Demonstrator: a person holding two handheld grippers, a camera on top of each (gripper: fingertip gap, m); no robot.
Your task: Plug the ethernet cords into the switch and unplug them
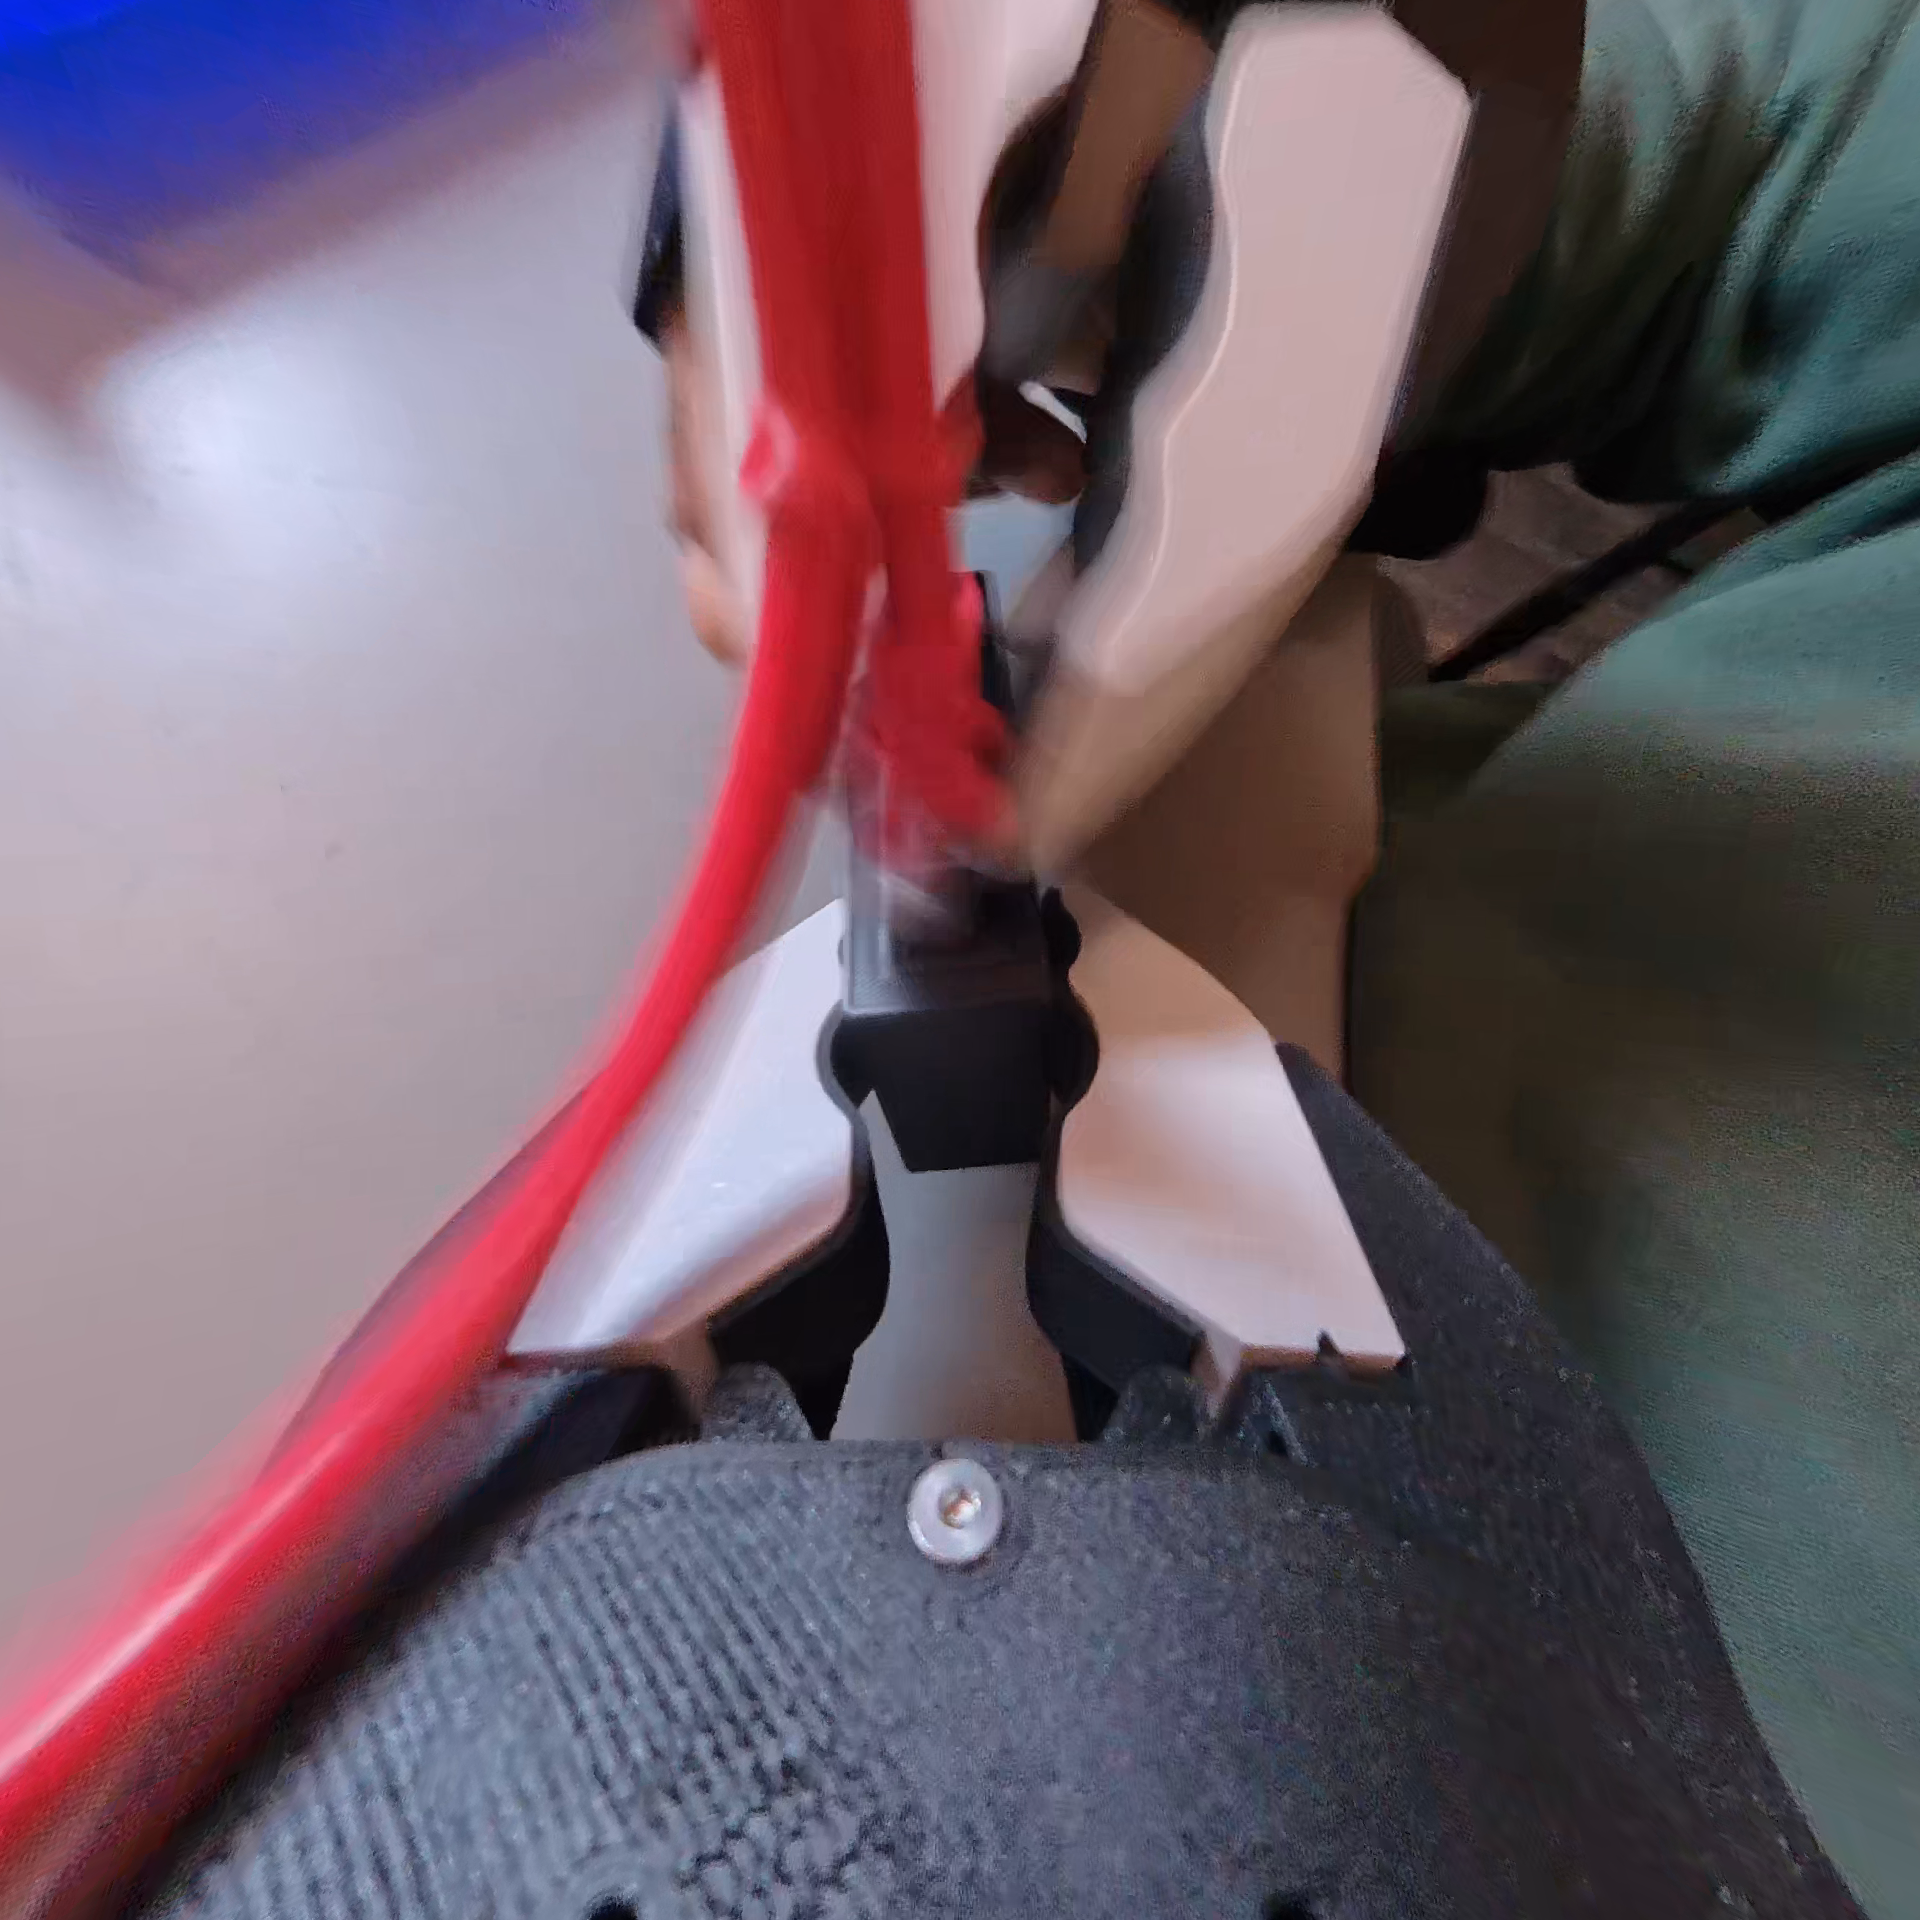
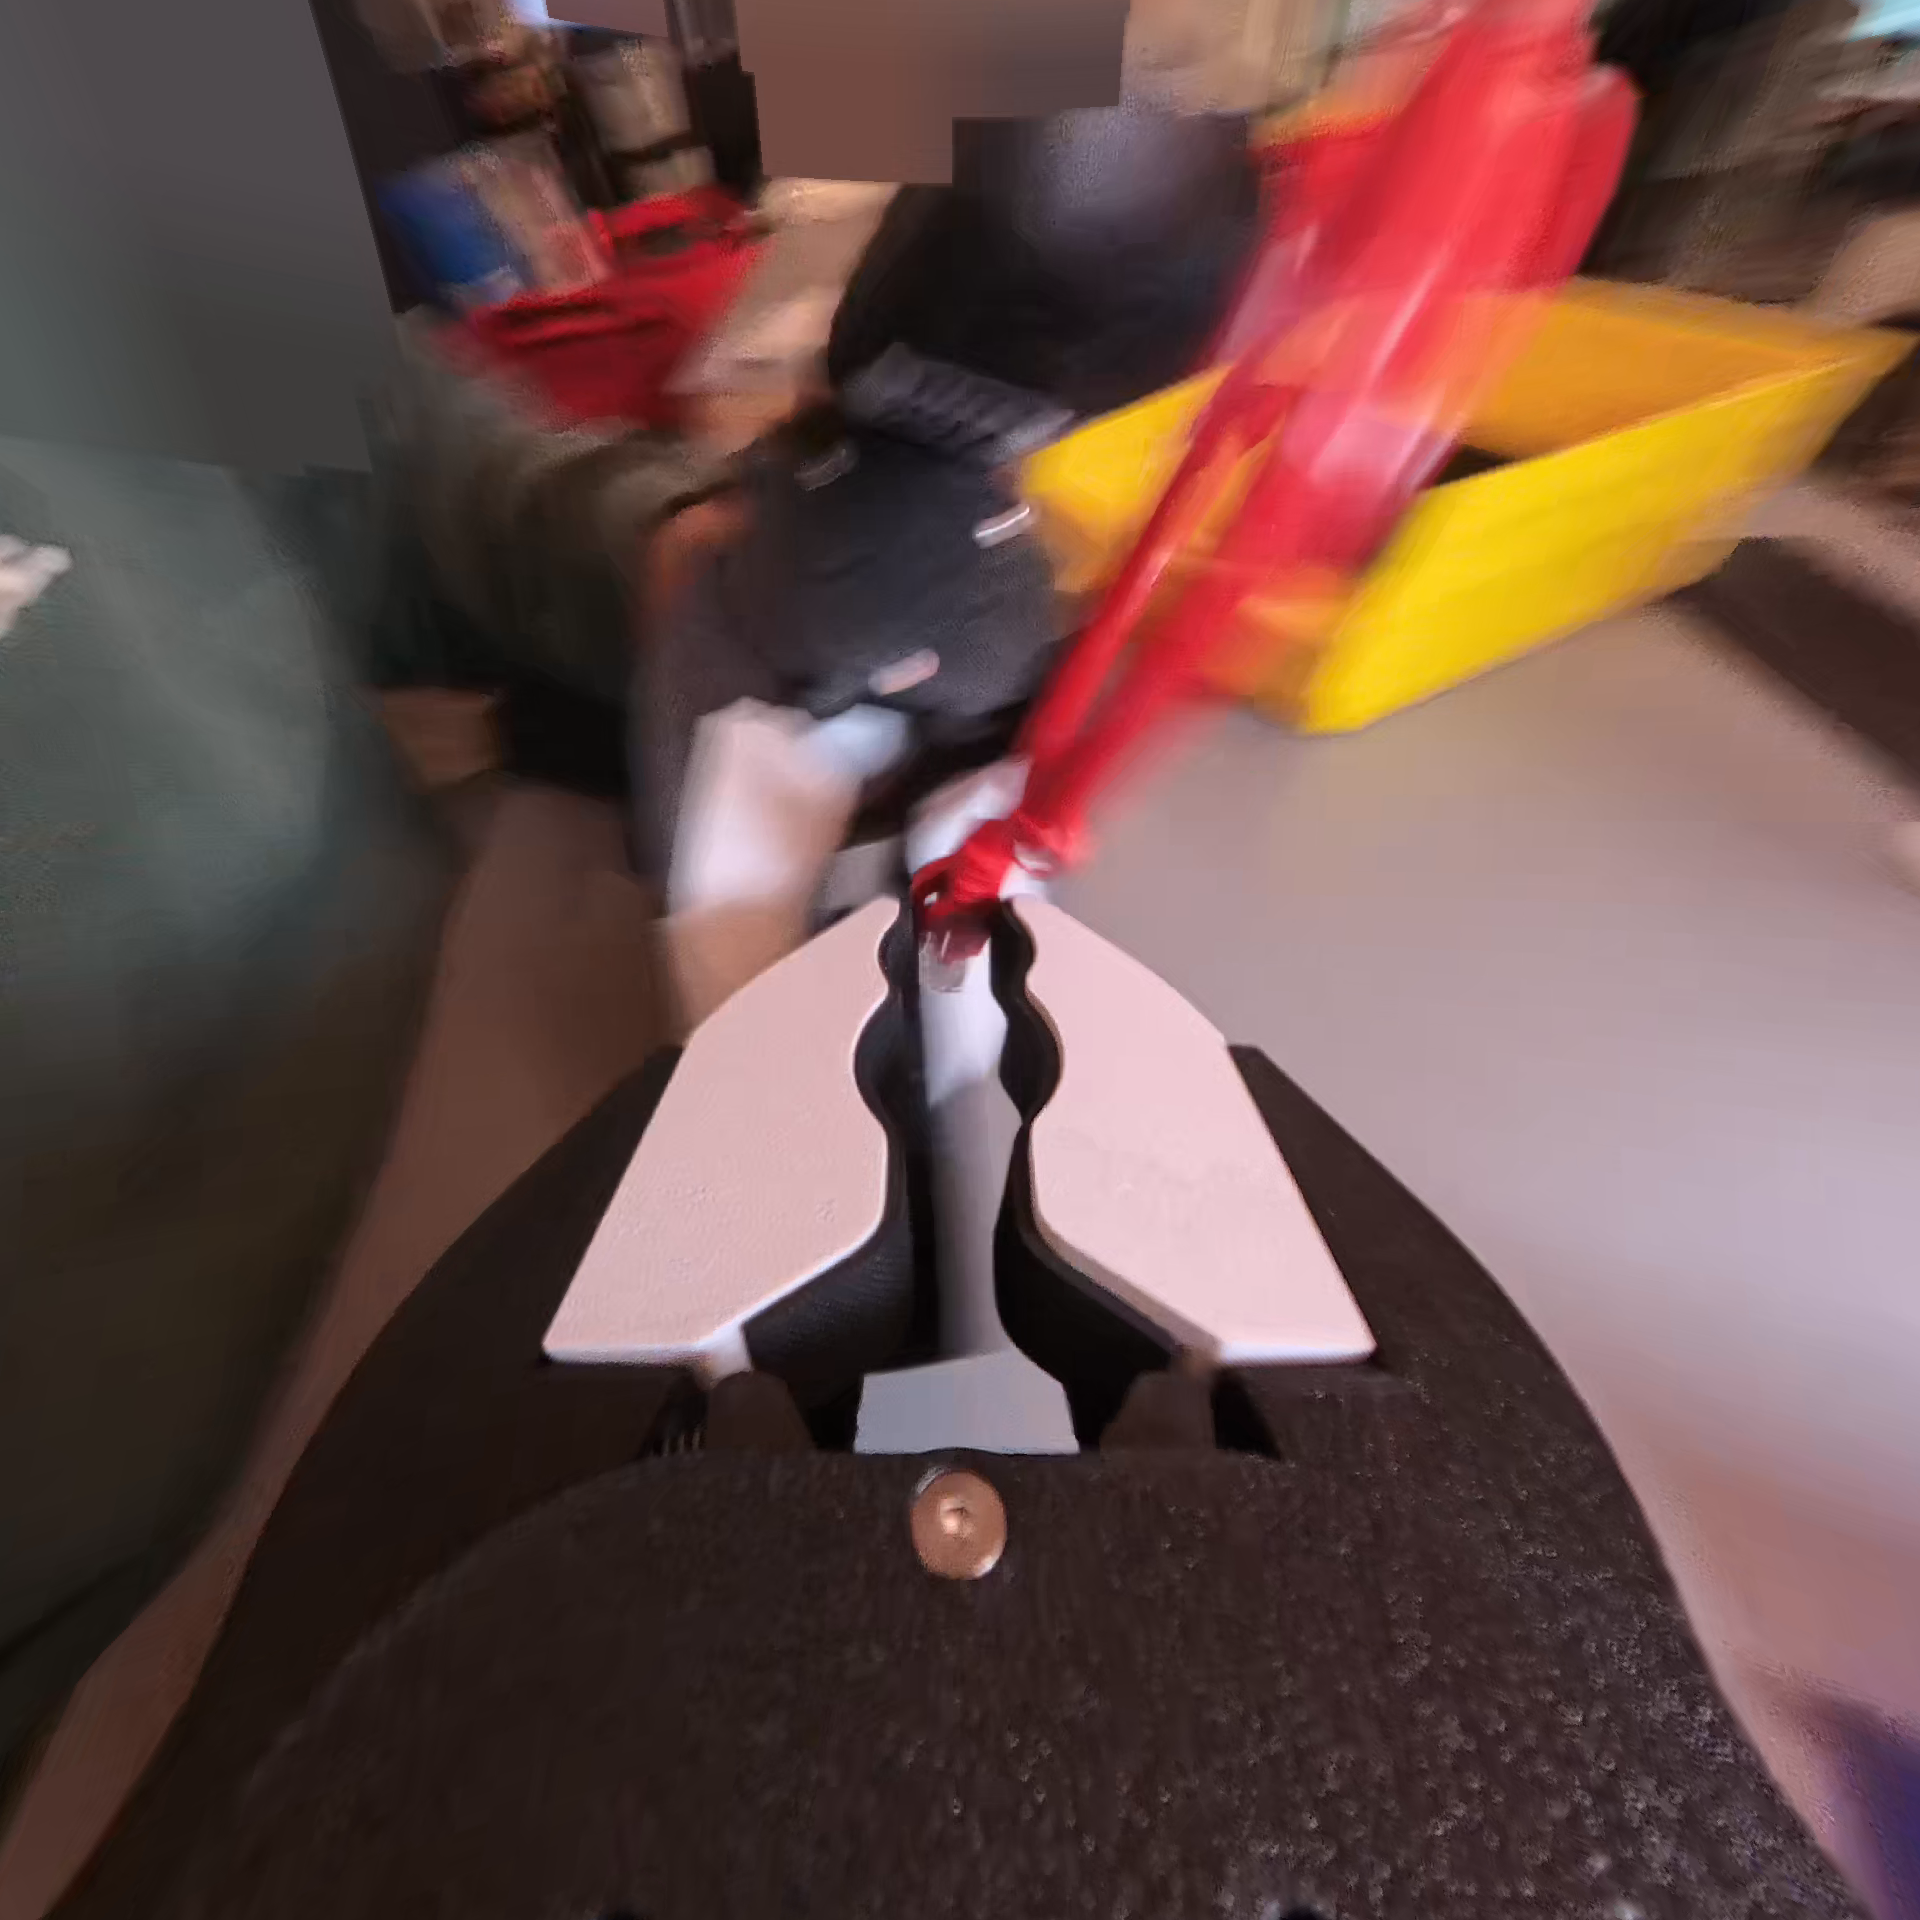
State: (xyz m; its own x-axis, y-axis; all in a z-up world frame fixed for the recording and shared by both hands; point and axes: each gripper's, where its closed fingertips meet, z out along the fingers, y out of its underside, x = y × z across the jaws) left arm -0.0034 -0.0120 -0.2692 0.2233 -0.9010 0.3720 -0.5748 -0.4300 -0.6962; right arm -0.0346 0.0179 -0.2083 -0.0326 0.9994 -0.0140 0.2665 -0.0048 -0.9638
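Both grippers clamp parts mid-air: left gripper point(image 1: 940, 997) pinches the black switch point(image 1: 951, 1070), right gripper point(image 2: 956, 935) pinches the red ethernet cord point(image 2: 1049, 821) plug, so blurred, hurried motion risks a misaligned, jammed connector.

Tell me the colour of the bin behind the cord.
Yellow: the bin, seen best in the right wrist view, behind the red cord.

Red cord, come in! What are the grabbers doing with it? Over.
Left gripper shut on black block, maybe the switch. Right gripper pinching red cord plug. Both meet tip to tip. Heavy blur; ports unseen.
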